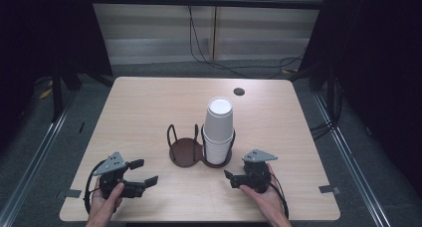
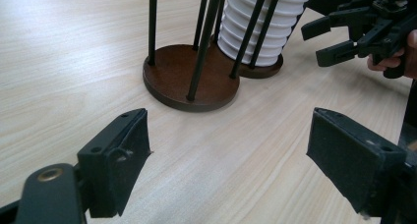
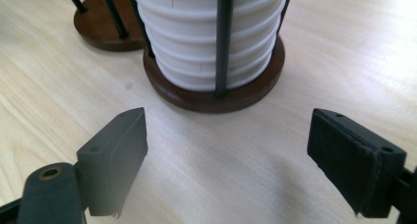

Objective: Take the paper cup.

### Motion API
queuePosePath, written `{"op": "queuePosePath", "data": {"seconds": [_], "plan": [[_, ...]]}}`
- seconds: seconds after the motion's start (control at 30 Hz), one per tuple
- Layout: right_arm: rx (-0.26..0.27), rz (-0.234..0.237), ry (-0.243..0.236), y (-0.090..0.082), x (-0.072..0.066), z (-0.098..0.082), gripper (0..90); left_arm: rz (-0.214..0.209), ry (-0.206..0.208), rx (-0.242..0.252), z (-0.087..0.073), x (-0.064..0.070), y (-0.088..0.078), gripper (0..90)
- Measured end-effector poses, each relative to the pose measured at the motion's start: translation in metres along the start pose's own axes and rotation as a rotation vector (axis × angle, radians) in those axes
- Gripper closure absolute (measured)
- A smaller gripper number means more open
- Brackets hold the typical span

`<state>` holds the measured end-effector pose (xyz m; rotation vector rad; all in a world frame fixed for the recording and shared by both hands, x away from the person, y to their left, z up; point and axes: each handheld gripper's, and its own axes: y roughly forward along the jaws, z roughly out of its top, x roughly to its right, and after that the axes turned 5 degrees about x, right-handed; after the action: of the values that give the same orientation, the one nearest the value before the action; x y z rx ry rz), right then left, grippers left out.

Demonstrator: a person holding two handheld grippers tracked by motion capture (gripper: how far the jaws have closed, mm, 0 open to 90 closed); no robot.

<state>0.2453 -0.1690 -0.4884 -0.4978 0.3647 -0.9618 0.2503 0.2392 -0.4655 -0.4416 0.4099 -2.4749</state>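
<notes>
A stack of white paper cups [image 1: 218, 130] stands upside down in the right ring of a dark two-ring wire holder [image 1: 186, 152] at the table's middle. The holder's left ring has a bare brown base [image 2: 189, 76]. My left gripper [image 1: 142, 172] rests near the front left edge, its jaws open with nothing between them, pointing toward the holder. My right gripper [image 1: 228, 177] sits just in front of the cup stack [image 3: 206, 32], jaws open and empty. In the left gripper view the right gripper [image 2: 334, 35] shows at the upper right.
The wooden table [image 1: 149, 107] has a small dark round hole [image 1: 239, 91] at the back right. Black cables [image 1: 209, 53] run along the floor behind the table. Dark frames stand at both sides.
</notes>
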Motion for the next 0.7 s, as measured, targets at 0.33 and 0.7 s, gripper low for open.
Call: {"op": "queuePosePath", "data": {"seconds": [0.33,0.7], "plan": [[0.074,-0.008,0.010,-0.009,0.001,0.003,15.5,0.002,0.007,-0.001,-0.002,0.002,0.000,16.0],[0.128,-0.004,0.018,-0.020,0.003,0.007,17.8,-0.008,0.009,-0.025,-0.002,0.002,-0.001,16.0]]}}
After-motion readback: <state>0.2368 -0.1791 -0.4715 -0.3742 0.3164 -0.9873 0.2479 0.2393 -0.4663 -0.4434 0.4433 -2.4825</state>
